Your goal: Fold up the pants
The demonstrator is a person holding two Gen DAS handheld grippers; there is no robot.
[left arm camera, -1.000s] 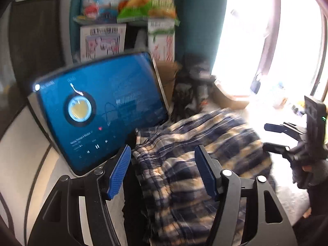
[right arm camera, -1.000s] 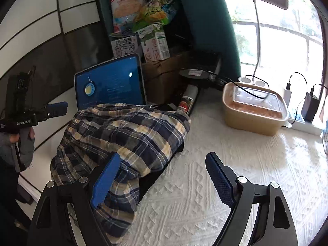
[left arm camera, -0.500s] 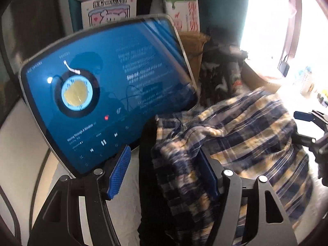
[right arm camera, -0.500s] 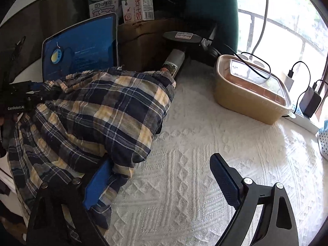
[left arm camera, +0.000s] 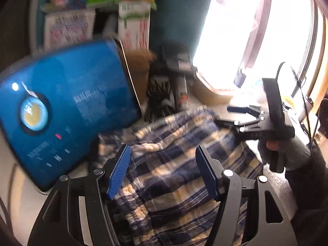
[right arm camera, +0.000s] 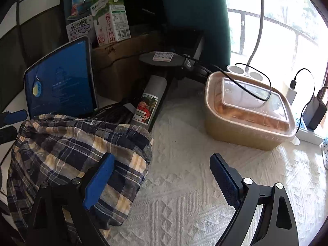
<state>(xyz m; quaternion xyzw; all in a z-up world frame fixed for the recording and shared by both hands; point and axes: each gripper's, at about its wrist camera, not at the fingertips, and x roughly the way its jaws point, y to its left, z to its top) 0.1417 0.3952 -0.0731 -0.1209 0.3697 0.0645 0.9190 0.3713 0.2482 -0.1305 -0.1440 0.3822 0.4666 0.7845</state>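
The pants (right arm camera: 67, 149) are blue, black and cream plaid, lying in a rumpled heap on the white textured cloth (right arm camera: 184, 194) in front of the tablet. They also show in the left wrist view (left arm camera: 170, 164). My left gripper (left arm camera: 162, 172) is open, its blue pads over the waistband end of the heap, holding nothing. My right gripper (right arm camera: 160, 180) is open and empty, its left pad over the heap's right edge. The right gripper also shows in the left wrist view (left arm camera: 242, 119) at the far side of the pants.
A tablet (right arm camera: 61, 86) with a blue screen leans behind the pants. A spray can (right arm camera: 149, 100) lies beside it. A lidded tan food box (right arm camera: 246, 110) sits at the right, with chargers and cables near the window. Cartons and snack bags (right arm camera: 106, 18) stack behind.
Both grippers have pulled back from the pants after dipping in close. The heap lies slightly more bunched toward the tablet. The left view is blurred by motion.
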